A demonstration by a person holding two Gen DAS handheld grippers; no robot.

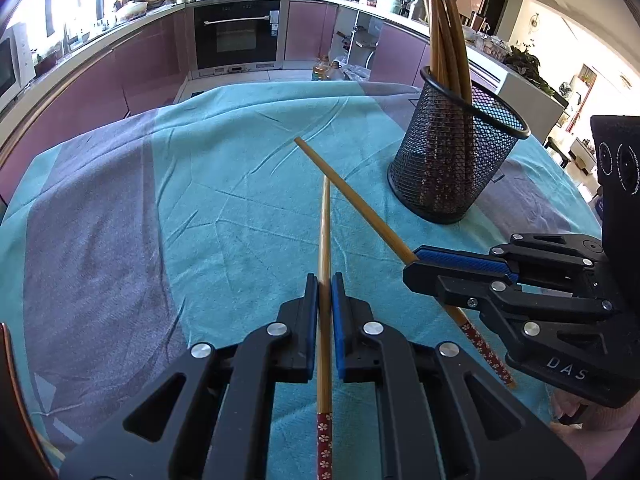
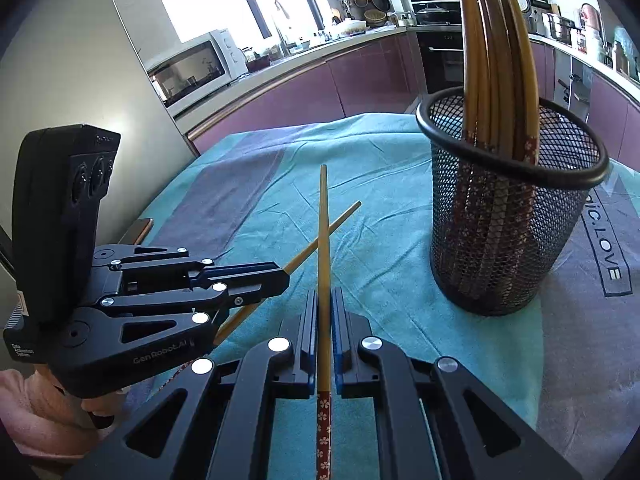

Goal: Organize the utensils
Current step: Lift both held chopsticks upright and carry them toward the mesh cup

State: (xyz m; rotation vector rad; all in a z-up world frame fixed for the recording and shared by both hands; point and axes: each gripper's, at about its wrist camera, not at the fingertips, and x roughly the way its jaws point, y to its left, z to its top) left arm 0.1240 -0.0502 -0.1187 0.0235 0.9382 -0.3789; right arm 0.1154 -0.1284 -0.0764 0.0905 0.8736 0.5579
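Observation:
Each gripper is shut on one bamboo chopstick with a red floral handle. My left gripper (image 1: 325, 280) holds its chopstick (image 1: 325, 236) pointing forward; it also shows at the left of the right wrist view (image 2: 280, 276). My right gripper (image 2: 324, 296) holds the other chopstick (image 2: 323, 220); it shows in the left wrist view (image 1: 412, 260), and there its chopstick (image 1: 344, 188) crosses over the left one. A black mesh holder (image 1: 456, 148) with several chopsticks standing in it is ahead to the right (image 2: 508, 208).
The table has a teal and grey cloth (image 1: 224, 168). Its far edge drops to a kitchen floor with purple cabinets (image 1: 100, 80) and an oven (image 1: 238, 34). A microwave (image 2: 192, 68) stands on the counter.

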